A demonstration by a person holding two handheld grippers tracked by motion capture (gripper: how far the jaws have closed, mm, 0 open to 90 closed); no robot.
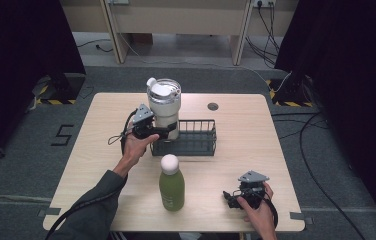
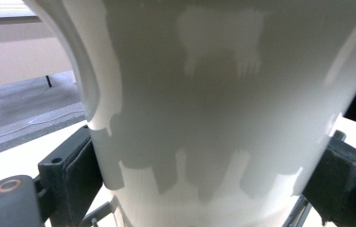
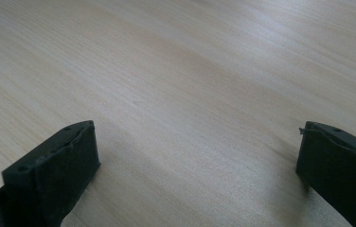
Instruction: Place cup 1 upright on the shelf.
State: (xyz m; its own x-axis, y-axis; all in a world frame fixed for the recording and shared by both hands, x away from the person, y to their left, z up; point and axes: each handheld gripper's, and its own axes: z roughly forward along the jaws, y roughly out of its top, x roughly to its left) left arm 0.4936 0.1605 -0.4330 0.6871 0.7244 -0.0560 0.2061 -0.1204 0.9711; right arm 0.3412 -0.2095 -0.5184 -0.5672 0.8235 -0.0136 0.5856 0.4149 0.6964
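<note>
White and tall, a lidded tumbler point(image 1: 164, 107) is standing upright at the left end of a black wire basket point(image 1: 190, 138) on a pale wooden table point(image 1: 96, 155) in the high view, apparently inside it, its flip lid closed. The left gripper point(image 1: 160, 132) is clamping the tumbler low on its body, a person's sleeved arm reaching in from the bottom edge. The basket's remaining space is holding nothing else. Just in front of it, a green bottle point(image 1: 171, 185) with a rounded white cap is standing upright, filled with green liquid; its label is too small to read. Near the table's front right corner, the right gripper point(image 1: 232, 196) is resting low over the wood, well apart from the bottle. A large "5" is marked on the grey floor to the left of the table.

From the left gripper view, the tumbler's glossy white wall point(image 2: 223, 104) is filling the space between the two black jaws, which are pressing against it on either side; no lettering is showing on it.

From the right gripper view, the jaws are standing wide apart over bare wood grain point(image 3: 190, 94), with nothing between them.
</note>
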